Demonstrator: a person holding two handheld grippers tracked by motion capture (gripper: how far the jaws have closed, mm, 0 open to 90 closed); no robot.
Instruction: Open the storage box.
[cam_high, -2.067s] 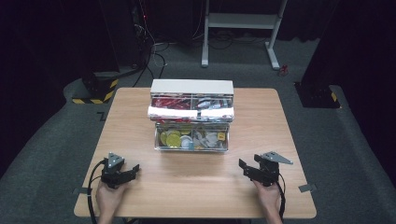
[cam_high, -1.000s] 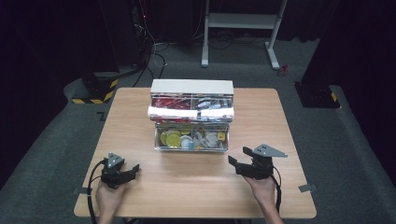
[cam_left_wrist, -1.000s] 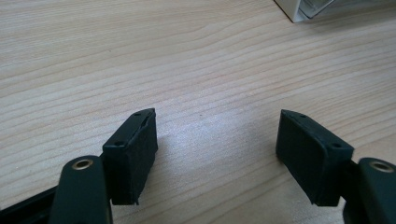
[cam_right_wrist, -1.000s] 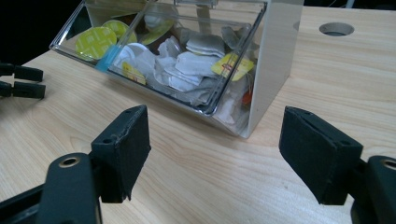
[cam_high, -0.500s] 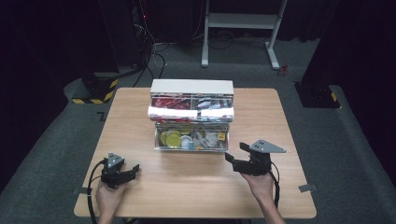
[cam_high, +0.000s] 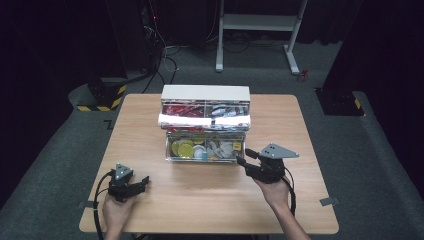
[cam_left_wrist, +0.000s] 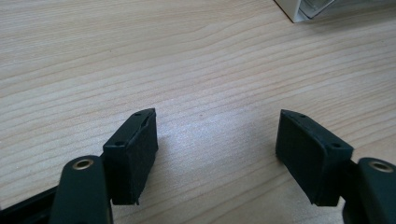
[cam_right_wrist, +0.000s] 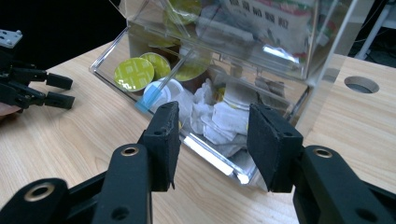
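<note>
Across the middle of the high view I see the wooden worktop (cam_high: 150, 120), and at its centre stands a clear plastic organiser box (cam_high: 205, 125) with a white top and stacked compartments. Its upper tier holds red and white packets; its lower tray (cam_high: 205, 148) holds yellow-green capsule pods (cam_right_wrist: 134, 73) on the left side and white tea-bag sachets (cam_right_wrist: 219, 119) on the right.

At the lower right of that view, my right tongs (cam_high: 242, 157) sit just beside the tray's right front corner, with the jaws parted and nothing between them; in the right gripper view the clear tray wall shows through the gap between the two black pads (cam_right_wrist: 164, 140).

At the lower left of the high view, my left tongs (cam_high: 144, 182) rest low over bare wood, well apart from the box, jaws spread wide and empty. Only a corner of the box (cam_left_wrist: 306, 7) shows at the upper right of the left gripper view.
</note>
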